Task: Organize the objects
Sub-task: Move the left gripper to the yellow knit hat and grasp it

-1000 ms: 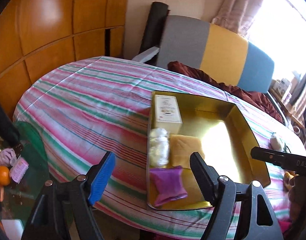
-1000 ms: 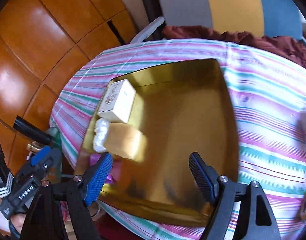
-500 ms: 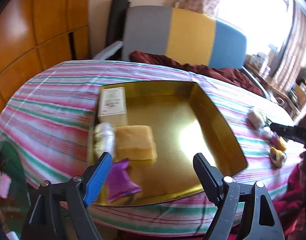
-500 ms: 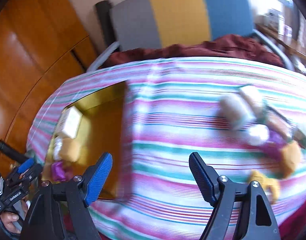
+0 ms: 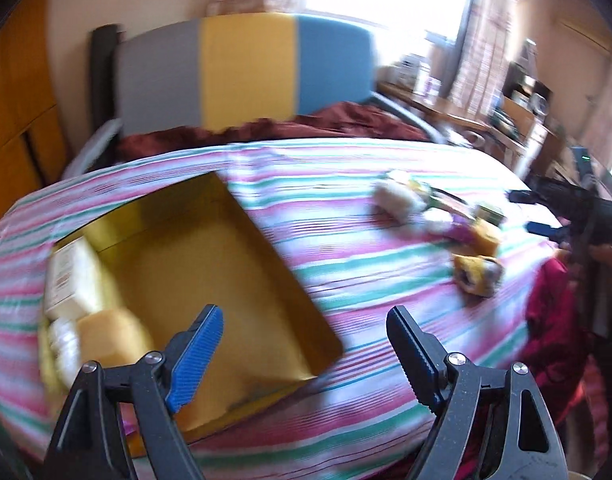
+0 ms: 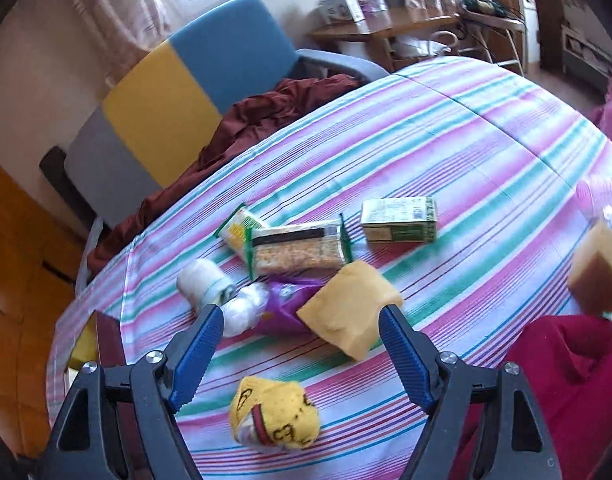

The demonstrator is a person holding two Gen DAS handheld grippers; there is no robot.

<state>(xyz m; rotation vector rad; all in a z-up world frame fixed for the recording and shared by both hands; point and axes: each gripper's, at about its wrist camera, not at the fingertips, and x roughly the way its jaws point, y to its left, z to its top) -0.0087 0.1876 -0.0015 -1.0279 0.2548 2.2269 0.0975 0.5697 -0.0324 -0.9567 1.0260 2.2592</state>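
Each hand-held gripper [image 5: 302,350] [image 6: 300,344] has black frames, silver screws and blue ribbed fingers [image 5: 196,350].

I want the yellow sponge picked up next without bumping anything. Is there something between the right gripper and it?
Nothing visible blocks it. The right gripper hangs open, and the yellow sponge lies just ahead between its fingers. A purple packet touches the sponge's left edge.

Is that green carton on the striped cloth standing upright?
No. In the right wrist view the green carton lies flat on its long side on the striped tablecloth, just right of the cracker packet.
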